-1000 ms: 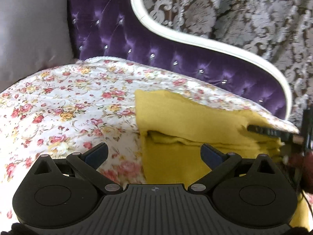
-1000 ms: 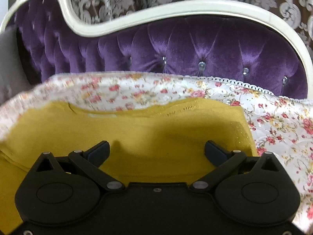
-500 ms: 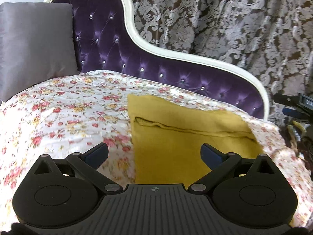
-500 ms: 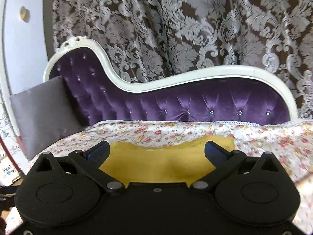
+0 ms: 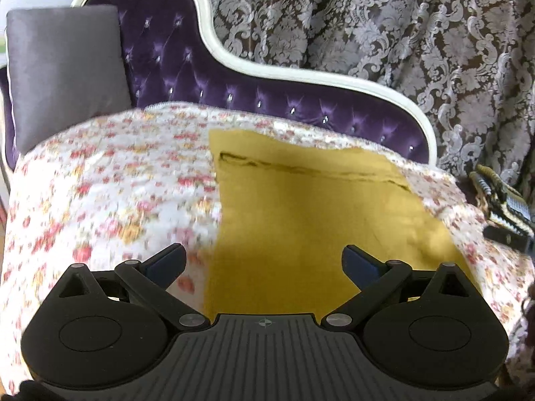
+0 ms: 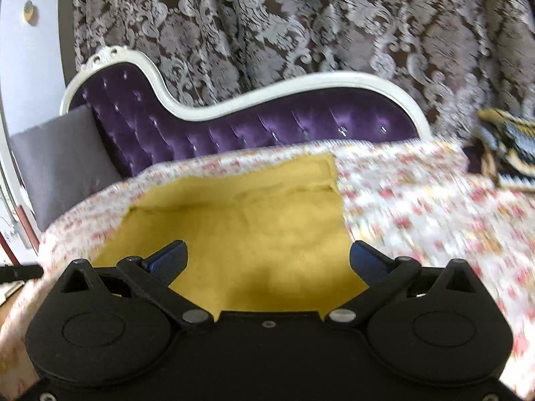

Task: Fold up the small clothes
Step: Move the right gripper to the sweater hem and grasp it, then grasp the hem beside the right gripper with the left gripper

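Lying flat and folded on the floral sheet (image 5: 110, 180), the mustard-yellow garment (image 5: 307, 214) sits straight ahead of the left gripper (image 5: 264, 262), whose blue-tipped fingers (image 5: 165, 260) are spread wide with nothing between them; the cloth's left edge runs just inside the left finger, and a seam crosses its far part. From the right gripper (image 6: 269, 260), equally spread and empty, the same garment (image 6: 254, 220) fills the space ahead and between the fingers (image 6: 367, 262), its right edge just inside the right fingertip, with bare sheet (image 6: 418, 200) stretching off to the right. Neither gripper touches the cloth. Beyond the garment rises the purple tufted sofa back (image 6: 254, 123) with a white frame, a grey cushion (image 5: 67, 67) to the far left, and a patterned curtain (image 6: 301, 20) behind. Motion blur softens the sheet's flowers in both views.
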